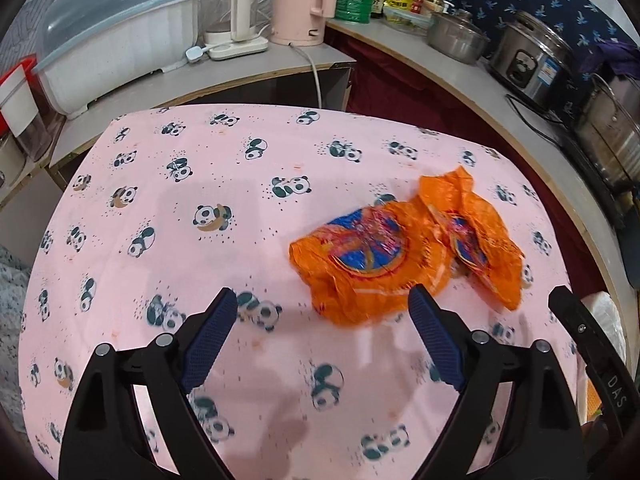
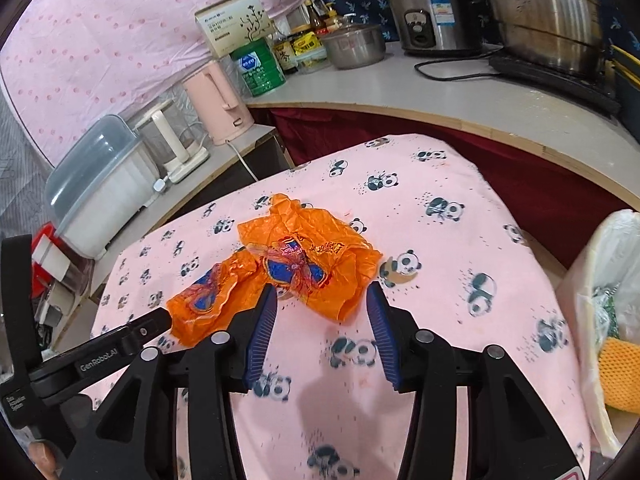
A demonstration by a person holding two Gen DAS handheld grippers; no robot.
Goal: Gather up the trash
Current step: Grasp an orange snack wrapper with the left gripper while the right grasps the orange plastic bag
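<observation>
Two crumpled orange wrappers lie side by side on a table with a pink panda-print cloth (image 1: 168, 208). In the left wrist view the nearer wrapper (image 1: 360, 256) sits just beyond my left gripper (image 1: 322, 292), which is open wide and holds nothing. The second wrapper (image 1: 480, 240) lies to its right. In the right wrist view my right gripper (image 2: 322, 289) is open about halfway. The near edge of one orange wrapper (image 2: 316, 264) reaches between its fingertips, and the pads do not press on it. The other wrapper (image 2: 212, 300) lies left of it, by the left gripper's finger (image 2: 144, 328).
A bin lined with a white bag (image 2: 600, 264) stands at the table's right edge, holding a yellow mesh item (image 2: 620, 372). Behind the table a counter carries a pink kettle (image 1: 308, 4), a glass kettle (image 1: 232, 8), a covered dish rack (image 1: 120, 40), pots and a rice cooker (image 2: 432, 16).
</observation>
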